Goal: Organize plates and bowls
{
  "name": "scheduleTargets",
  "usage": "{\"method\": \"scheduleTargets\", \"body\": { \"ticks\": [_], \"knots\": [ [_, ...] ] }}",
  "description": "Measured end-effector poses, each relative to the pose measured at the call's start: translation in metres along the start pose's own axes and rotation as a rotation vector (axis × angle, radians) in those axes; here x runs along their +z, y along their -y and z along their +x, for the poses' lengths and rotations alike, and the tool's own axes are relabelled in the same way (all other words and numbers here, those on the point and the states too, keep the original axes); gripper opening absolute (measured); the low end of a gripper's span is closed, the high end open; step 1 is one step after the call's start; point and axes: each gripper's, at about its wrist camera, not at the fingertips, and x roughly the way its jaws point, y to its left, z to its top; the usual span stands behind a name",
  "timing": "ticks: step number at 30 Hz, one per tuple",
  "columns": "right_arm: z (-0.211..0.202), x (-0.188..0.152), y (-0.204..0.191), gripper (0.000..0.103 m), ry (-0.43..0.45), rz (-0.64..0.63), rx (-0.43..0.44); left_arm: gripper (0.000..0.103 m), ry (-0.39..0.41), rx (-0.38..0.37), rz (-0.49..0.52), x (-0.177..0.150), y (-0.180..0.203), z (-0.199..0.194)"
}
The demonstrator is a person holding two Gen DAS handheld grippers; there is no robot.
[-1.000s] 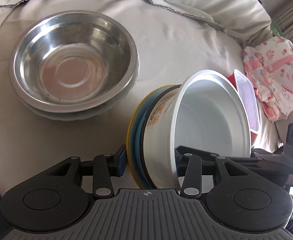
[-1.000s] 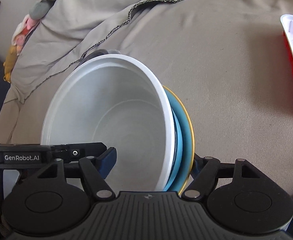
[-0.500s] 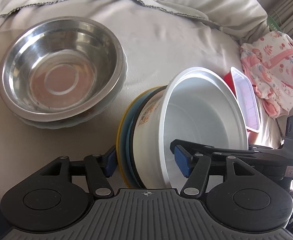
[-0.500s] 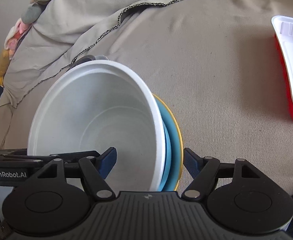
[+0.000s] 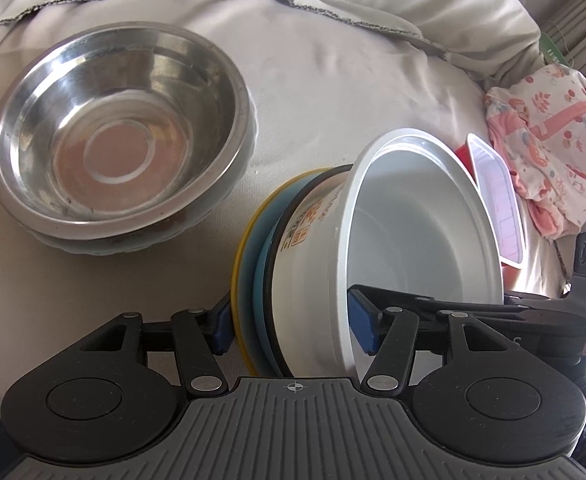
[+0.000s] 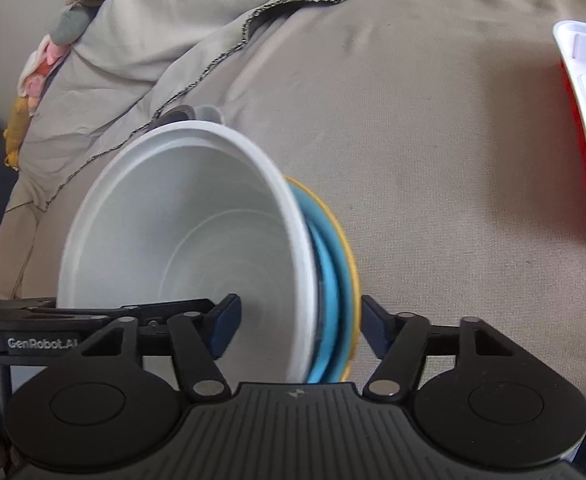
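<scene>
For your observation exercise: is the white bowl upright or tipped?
Tipped. The white bowl lies on its side, its empty mouth sideways, nested against blue and yellow plates.

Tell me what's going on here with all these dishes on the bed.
Both claws grip one tilted stack: a white bowl nested against a blue plate and a yellow plate. The left claw and right claw each straddle the stack's edge, one finger inside the bowl, one behind the plates. A steel bowl sits to the side on the beige bedcover, and a red-and-white tray lies apart.
</scene>
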Motion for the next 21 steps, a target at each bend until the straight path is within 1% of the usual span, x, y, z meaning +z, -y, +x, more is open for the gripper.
{"method": "scheduleTargets", "body": {
  "ticks": [4, 10, 14, 21],
  "knots": [
    [-0.0011, 0.0009, -0.0001, 0.059, -0.004, 0.008, -0.007, 0.062, -0.001, -0.005, 0.001, 0.0003, 0.0, 0.0004],
    [-0.0085, -0.0028, -0.0046, 0.059, 0.003, -0.01, -0.053, 0.062, -0.042, -0.05, -0.009, -0.0021, 0.001, 0.0056],
    [-0.0102, -0.0045, 0.0017, 0.059, 0.003, -0.004, -0.048, 0.062, -0.033, -0.035, 0.022, -0.0029, 0.0078, 0.0066],
    [-0.0078, -0.0055, 0.0043, 0.06, 0.008, -0.004, -0.044, 0.062, -0.024, -0.033, 0.02, -0.0056, 0.0081, 0.0074]
  ]
}}
